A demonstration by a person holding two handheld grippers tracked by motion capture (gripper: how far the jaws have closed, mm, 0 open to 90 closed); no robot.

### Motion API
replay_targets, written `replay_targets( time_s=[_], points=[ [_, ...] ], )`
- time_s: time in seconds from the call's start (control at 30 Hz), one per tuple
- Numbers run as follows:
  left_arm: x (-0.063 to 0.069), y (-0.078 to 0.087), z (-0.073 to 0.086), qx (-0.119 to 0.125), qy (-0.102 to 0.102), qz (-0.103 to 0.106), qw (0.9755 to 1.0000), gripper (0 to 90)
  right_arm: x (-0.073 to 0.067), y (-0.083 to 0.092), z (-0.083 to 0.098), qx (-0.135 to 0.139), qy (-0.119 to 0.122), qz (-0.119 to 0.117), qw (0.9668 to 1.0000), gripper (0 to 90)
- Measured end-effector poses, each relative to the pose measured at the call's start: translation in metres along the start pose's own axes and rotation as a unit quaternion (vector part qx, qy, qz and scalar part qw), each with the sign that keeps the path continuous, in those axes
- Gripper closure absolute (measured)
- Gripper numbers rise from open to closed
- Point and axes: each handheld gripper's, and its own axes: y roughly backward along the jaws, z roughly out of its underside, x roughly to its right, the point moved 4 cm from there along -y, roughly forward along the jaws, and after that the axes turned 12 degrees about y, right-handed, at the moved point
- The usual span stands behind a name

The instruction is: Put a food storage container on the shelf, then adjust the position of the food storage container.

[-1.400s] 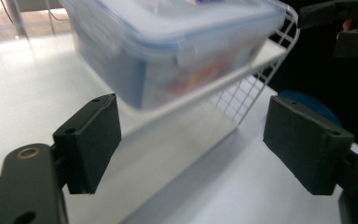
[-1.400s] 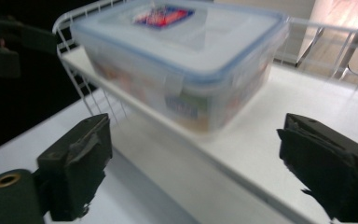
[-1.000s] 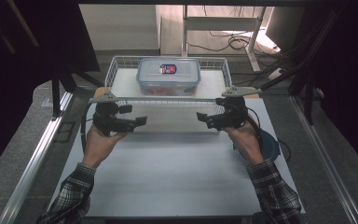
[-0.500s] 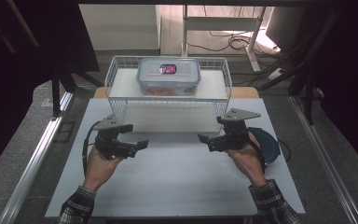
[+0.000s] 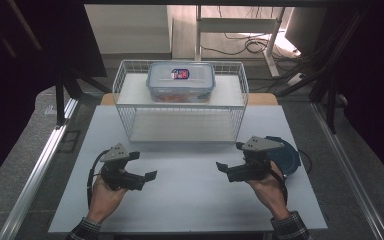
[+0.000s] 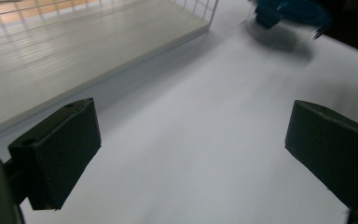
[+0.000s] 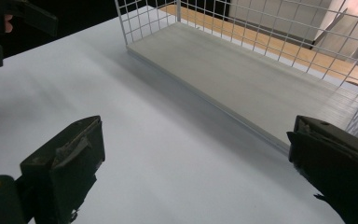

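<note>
The left gripper [image 5: 142,167] is standing with its jaws wide apart, having just been opening, nothing between them. The right gripper [image 5: 228,161] is likewise gaping over bare white table [image 5: 190,200], gripping nothing. Both are hovering near the table's front, well apart and pointing inward at each other. Beyond them a white wire rack [image 5: 180,111] is standing, and the clear lidded food container [image 5: 181,81] is sitting on its top shelf. A blue round object [image 5: 287,155] is lying just beside the right gripper
</note>
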Motion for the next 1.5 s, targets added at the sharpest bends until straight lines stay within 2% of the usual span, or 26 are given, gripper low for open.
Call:
replay_targets(
  time_s=[0.07, 0.17, 0.33, 0.43, 0.63, 0.73, 0.83, 0.97, 1.03, 1.2, 1.3, 1.33, 1.43, 1.5],
  points=[
    [-0.003, 0.001, 0.007, -0.001, 0.009, 0.002, 1.0, 3.0, -0.003, 0.002, 0.004, 0.003, 0.004, 0.002, 1.0, 3.4],
    [-0.004, 0.004, 0.016, 0.002, 0.009, -0.001, 1.0, 2.9, -0.006, 0.003, 0.01, 0.001, 0.003, 0.003, 1.0, 3.4],
    [0.001, 0.008, 0.027, 0.011, -0.012, -0.029, 0.9994, 3.9, -0.015, 0.002, 0.022, -0.002, 0.006, 0.007, 1.0, 3.5],
    [0.0, 0.008, 0.038, 0.023, -0.014, -0.036, 0.999, 3.8, -0.023, 0.0, 0.032, -0.007, 0.012, 0.005, 0.9999, 3.7],
    [-0.006, 0.0, 0.059, -0.008, -0.015, -0.035, 0.9992, 2.6, -0.034, -0.007, 0.056, -0.036, 0.024, -0.004, 0.9991, 3.6],
    [-0.007, -0.001, 0.061, -0.011, -0.016, -0.037, 0.9991, 2.6, -0.035, -0.01, 0.063, -0.052, 0.025, -0.004, 0.9983, 3.5],
    [-0.006, 0.001, 0.06, -0.003, -0.018, -0.035, 0.9992, 2.5, -0.032, -0.008, 0.061, -0.045, 0.019, -0.004, 0.9988, 3.1],
    [-0.008, -0.002, 0.062, -0.012, -0.012, -0.023, 0.9996, 1.7, -0.028, -0.005, 0.059, -0.04, 0.019, 0.004, 0.999, 1.9],
    [-0.008, -0.002, 0.063, -0.014, -0.013, -0.023, 0.9995, 1.7, -0.025, -0.003, 0.057, -0.041, 0.015, 0.011, 0.999, 0.0],
    [-0.009, -0.002, 0.062, -0.01, -0.01, -0.024, 0.9996, 1.7, -0.01, 0.005, 0.053, -0.042, -0.03, 0.03, 0.9982, 0.0],
    [-0.011, -0.002, 0.062, -0.011, -0.003, -0.021, 0.9997, 1.8, -0.001, 0.012, 0.052, -0.046, -0.047, 0.031, 0.9974, 0.0],
    [-0.011, -0.002, 0.062, -0.011, -0.001, -0.021, 0.9997, 1.9, 0.003, 0.014, 0.051, -0.046, -0.049, 0.038, 0.997, 0.6],
    [-0.011, -0.002, 0.062, -0.011, 0.001, -0.019, 0.9998, 2.1, 0.017, 0.022, 0.051, -0.051, -0.061, 0.056, 0.9953, 13.3],
    [-0.011, -0.002, 0.062, -0.011, 0.002, -0.019, 0.9998, 2.3, 0.028, 0.027, 0.054, -0.052, -0.074, 0.062, 0.9939, 27.8]
  ],
)
